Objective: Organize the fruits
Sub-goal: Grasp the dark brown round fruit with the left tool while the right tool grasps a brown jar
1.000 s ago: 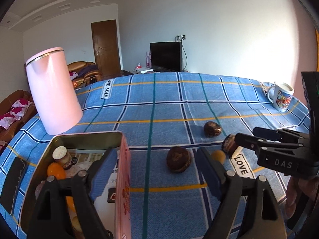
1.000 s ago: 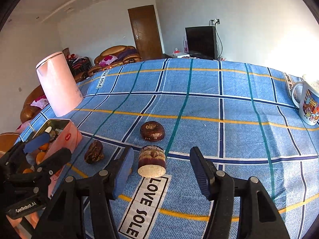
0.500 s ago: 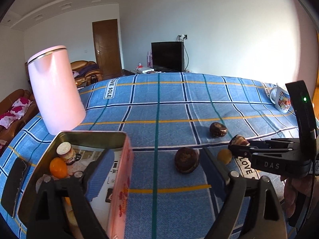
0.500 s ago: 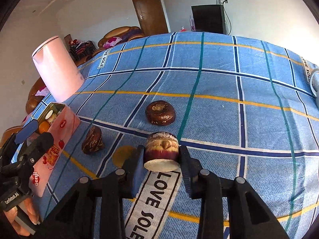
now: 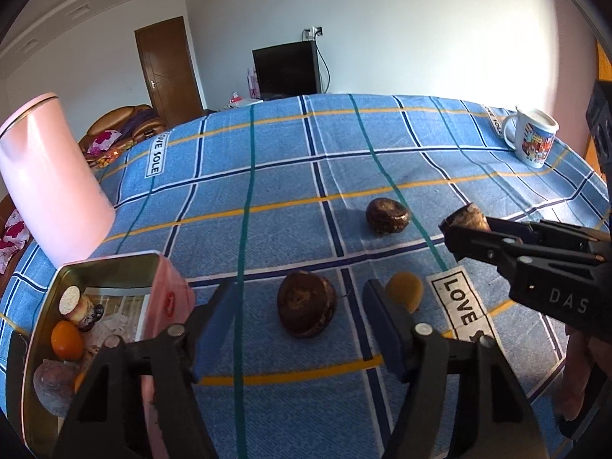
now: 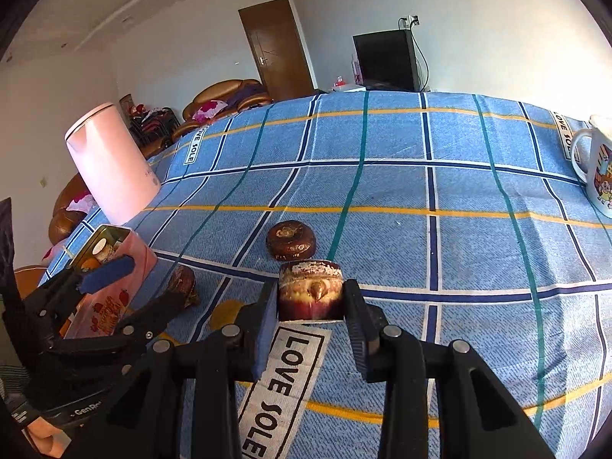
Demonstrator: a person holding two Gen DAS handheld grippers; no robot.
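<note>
Blue checked surface [image 6: 459, 252] spread wide ahead of both tongs, bearing everything. Far left of left tongs, pink kettle [image 5: 49, 176], out of the way. Just left of left tongs, open tin [image 5: 111, 267] with fruit already inside, evidently the collecting place. Far ahead and right of right tongs, mug [image 6: 600, 168], clear of the work. Left tongs [image 5: 302, 317] spread wide with nothing between the pads, hovering around dark round fruit [image 5: 306, 308], probably lined up for the next pick. Right tongs [image 6: 310, 302] clamped on cut fruit [image 6: 310, 290], pads pressing its two sides, flat pale face up; seems lifted a little off the surface, though hard to judge. Likely gripped across the sides because the cut top gives no hold. Just beyond the held piece, brown fruit [image 6: 291, 239] lying loose. Between the two tongs, small yellow fruit [image 5: 403, 287], resting on the surface. Next likely call: carry across to the tin, passing over left tongs without a knock.
</note>
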